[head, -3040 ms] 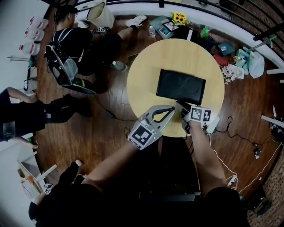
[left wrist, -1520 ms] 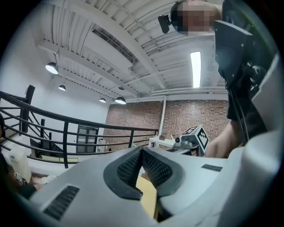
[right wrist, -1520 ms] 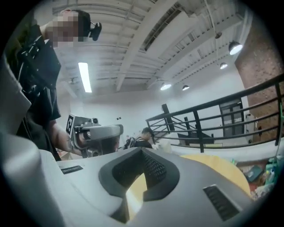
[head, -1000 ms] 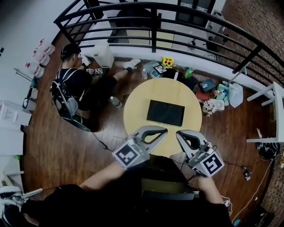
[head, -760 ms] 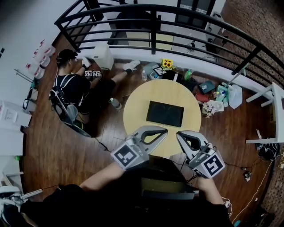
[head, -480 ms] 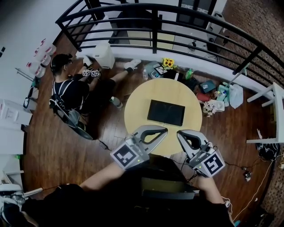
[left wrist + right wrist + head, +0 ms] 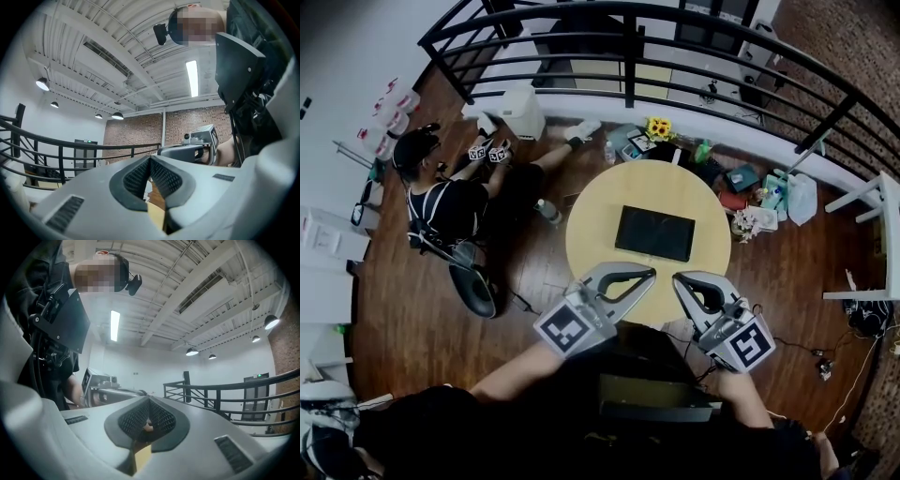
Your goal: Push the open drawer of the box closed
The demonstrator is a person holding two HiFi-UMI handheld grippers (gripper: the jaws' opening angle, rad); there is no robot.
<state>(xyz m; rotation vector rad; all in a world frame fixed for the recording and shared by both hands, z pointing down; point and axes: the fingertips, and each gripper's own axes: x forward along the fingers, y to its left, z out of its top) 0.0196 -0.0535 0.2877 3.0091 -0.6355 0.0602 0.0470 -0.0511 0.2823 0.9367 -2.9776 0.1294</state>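
A flat black box [image 7: 653,233] lies in the middle of the round yellow table [image 7: 591,239]. From above its outline is a plain rectangle, with no drawer showing past its edge. My left gripper [image 7: 650,273] and right gripper [image 7: 679,278] hang side by side over the table's near edge, well short of the box. Both are shut with nothing between the jaws. In the left gripper view the left gripper [image 7: 150,158] points up at the ceiling, pads meeting at the tip. The right gripper [image 7: 149,399] does the same in its own view.
A black railing [image 7: 628,28] curves behind the table. A person [image 7: 445,202] sits on the wood floor at the left. Yellow flowers [image 7: 657,128], bags and small clutter [image 7: 759,202] lie behind and right of the table. White furniture [image 7: 872,202] stands at the far right.
Three seconds ago both grippers were down at the box's near edge; now they are drawn back and the view is higher. In the last second the person on the floor leaned left.
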